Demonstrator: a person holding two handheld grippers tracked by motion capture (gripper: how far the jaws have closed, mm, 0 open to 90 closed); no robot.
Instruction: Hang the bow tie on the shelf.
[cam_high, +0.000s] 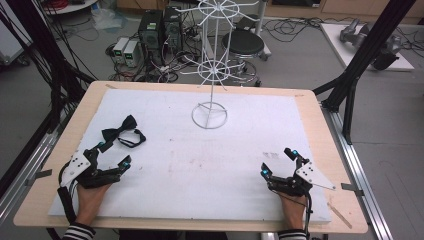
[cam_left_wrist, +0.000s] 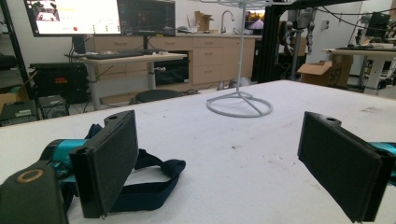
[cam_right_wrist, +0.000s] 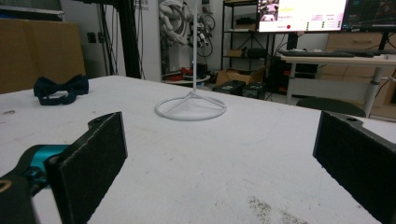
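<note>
Left gripper (cam_high: 113, 154) fingers released, just beside dark fabric bow tie (cam_high: 122, 131); right gripper (cam_high: 279, 161) fingers released. White wire rack stand (cam_high: 209, 114) behind the tie, path clear. No legible writing.

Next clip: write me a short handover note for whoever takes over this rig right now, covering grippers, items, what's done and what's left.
Left gripper: open, holding nothing, resting on the white mat right beside the bow tie.
Right gripper: open, holding nothing, resting near the mat's front right.
Bow tie: flat on the mat at its left side, strap loop toward the left gripper.
White wire stand: upright at the mat's far middle.
Done: nothing grasped yet.
Left: probably pick up the bow tie and hang it on the stand.
</note>
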